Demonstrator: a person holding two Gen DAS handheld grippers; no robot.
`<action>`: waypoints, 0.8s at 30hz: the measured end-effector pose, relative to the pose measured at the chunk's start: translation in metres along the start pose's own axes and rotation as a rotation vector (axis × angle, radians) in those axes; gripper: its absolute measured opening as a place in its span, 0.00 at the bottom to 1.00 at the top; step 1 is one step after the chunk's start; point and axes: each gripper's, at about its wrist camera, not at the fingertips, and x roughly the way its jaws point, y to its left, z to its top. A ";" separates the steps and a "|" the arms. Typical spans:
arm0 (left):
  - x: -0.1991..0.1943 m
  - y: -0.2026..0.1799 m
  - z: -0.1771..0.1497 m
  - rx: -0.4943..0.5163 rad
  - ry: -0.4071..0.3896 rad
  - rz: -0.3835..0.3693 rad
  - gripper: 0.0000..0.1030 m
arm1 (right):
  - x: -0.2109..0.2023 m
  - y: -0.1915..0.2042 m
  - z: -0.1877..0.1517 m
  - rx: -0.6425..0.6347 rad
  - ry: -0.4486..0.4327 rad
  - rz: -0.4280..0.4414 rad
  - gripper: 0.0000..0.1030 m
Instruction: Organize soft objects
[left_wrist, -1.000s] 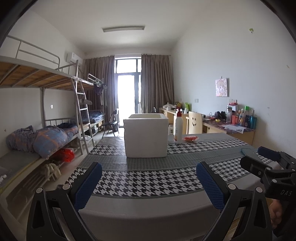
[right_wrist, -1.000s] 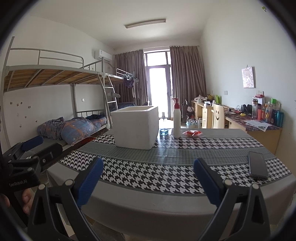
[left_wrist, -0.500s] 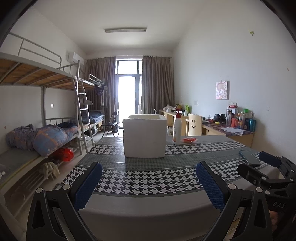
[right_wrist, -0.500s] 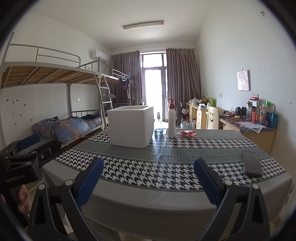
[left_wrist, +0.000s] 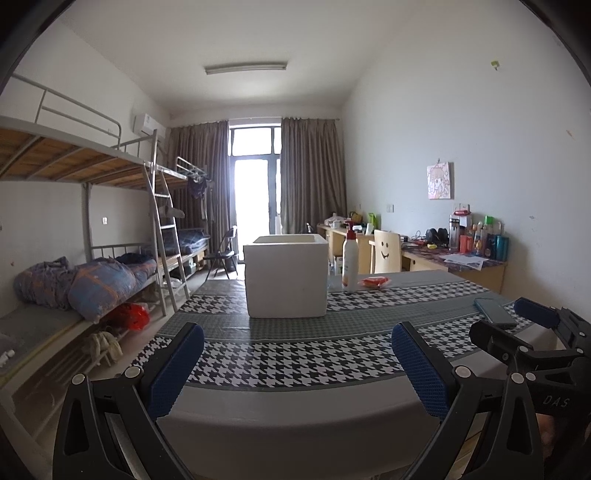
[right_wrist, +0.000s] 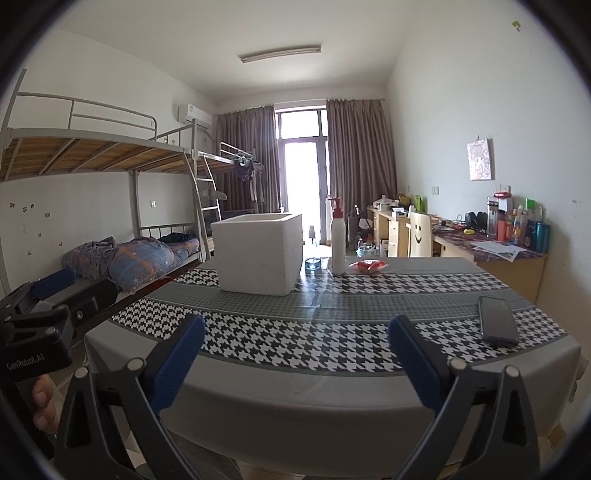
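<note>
A white foam box stands open-topped on the table's far half. Right of it stand a white pump bottle and a small red-and-white soft packet. My left gripper is open and empty, short of the table's near edge. My right gripper is also open and empty, at the same edge. Each gripper shows in the other's view: the right gripper at the right side, the left gripper at the left, with a hand under it.
The table carries a houndstooth cloth, and a dark phone lies near its right edge. A bunk bed with crumpled bedding runs along the left wall. Cluttered desks and a smiley-backed chair line the right wall.
Both grippers have drawn back a little from the table, so the box looks smaller. The phone has come into the left wrist view. Both stay open.
</note>
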 end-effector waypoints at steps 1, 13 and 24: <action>0.000 0.000 0.000 -0.002 -0.001 0.002 0.99 | 0.000 0.001 0.001 -0.002 -0.002 0.001 0.99; -0.014 -0.002 0.002 0.006 -0.037 0.013 0.99 | -0.011 0.004 0.003 -0.008 -0.025 0.007 0.99; -0.019 -0.008 0.000 0.034 -0.039 -0.002 0.99 | -0.019 0.007 0.002 -0.026 -0.042 0.002 0.99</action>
